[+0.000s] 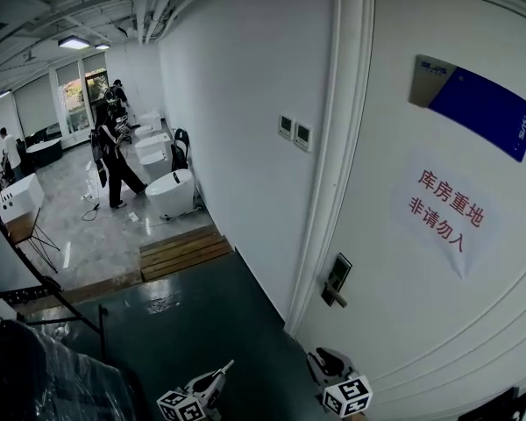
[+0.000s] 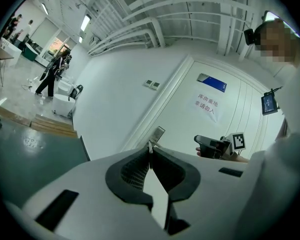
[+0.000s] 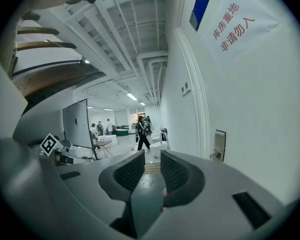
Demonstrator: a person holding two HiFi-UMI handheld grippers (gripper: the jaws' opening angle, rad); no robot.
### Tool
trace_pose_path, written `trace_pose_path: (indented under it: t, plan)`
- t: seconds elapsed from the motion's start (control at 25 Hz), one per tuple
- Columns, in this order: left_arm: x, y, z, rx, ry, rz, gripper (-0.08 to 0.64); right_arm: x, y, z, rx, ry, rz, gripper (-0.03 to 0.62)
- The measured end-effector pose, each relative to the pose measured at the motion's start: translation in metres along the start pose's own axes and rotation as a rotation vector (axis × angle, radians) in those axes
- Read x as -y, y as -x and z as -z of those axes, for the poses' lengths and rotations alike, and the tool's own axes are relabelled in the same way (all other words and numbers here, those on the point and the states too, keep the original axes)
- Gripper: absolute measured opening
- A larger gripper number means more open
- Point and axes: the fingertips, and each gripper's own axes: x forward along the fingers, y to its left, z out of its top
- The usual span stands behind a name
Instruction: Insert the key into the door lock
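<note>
The left gripper point(image 2: 150, 152) has its 2 jaws pinched tight on a small silver metal key point(image 2: 149, 145), well apart from the silver lever-handled door lock point(image 1: 337, 280) (white door). The right gripper point(image 3: 151, 159) has its jaws slightly parted, holding nothing.

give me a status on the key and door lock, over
Left gripper shut on key. Right gripper open, empty. Key not yet at door lock. Nothing seen in the way.

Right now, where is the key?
In the left gripper view, the key sits pinched between the left gripper's shut jaws, its tip pointing toward the door lock on the white door, not yet reaching it.
</note>
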Motion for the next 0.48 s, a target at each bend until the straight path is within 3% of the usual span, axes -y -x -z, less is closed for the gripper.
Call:
trace_pose_path:
  t: [0.48]
  plan:
    - [-0.028,-0.025,-0.019,-0.048,-0.014,0.085,0.031,0.008,-0.016,0.002,0.001,-0.01,0.109,0.097]
